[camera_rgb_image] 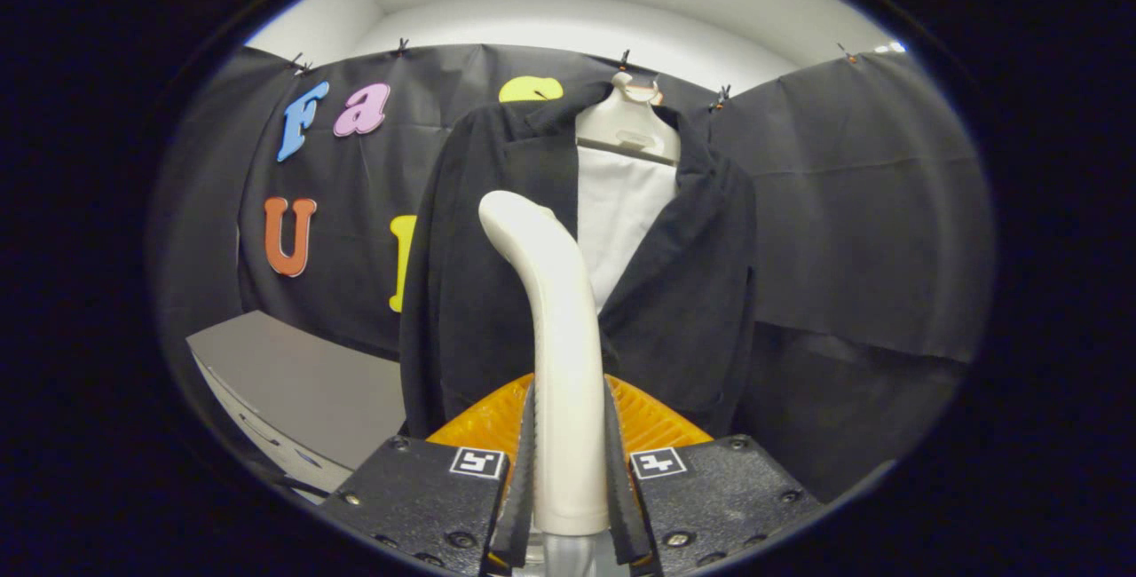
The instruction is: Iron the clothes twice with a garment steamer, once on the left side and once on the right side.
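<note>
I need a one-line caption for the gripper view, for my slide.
Gripper shut on the garment steamer, raised before a dark jacket on a hanger.

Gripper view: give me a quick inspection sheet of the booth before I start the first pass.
Surface: grey table off to the left of the fingers, below the wall cloth; its top looks bare.
Job's things: white garment steamer upright between the fingers, head pointing toward the dark jacket; the jacket hangs open on a white hanger form, showing a white panel.
Clutter: nothing seen.
Grippers: hand-held gripper shut on the steamer's handle, both fingers pressing on it.
Cables: nothing seen.
Surroundings: black cloth wall clipped along its top edge, pale wall above.
</note>
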`<state>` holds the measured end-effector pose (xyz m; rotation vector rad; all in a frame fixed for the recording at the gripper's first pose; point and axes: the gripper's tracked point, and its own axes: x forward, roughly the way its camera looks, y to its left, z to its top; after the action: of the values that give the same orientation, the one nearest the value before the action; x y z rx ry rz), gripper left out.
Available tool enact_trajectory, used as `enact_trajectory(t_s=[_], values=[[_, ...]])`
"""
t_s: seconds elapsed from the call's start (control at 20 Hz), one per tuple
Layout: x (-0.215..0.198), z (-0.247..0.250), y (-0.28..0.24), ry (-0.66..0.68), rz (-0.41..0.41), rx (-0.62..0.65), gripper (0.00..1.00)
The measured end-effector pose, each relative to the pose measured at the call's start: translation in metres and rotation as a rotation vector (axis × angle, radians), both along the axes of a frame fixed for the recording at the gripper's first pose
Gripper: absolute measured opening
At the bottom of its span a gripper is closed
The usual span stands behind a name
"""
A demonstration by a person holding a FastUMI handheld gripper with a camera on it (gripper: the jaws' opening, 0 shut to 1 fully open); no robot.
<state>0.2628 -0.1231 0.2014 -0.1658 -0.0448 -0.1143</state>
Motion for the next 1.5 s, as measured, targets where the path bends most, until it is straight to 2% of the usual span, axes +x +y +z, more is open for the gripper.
enact_trajectory(t_s=[0.45,0.7,1.1,1.5], values=[[0.0,-0.043,-0.007,0.079,-0.006,0.027,0.38],[-0.006,-0.091,-0.004,0.168,0.018,0.06,0.39],[0.0,-0.147,-0.005,0.271,0.006,0.068,0.39],[0.003,-0.181,-0.012,0.34,-0.008,0.085,0.38]])
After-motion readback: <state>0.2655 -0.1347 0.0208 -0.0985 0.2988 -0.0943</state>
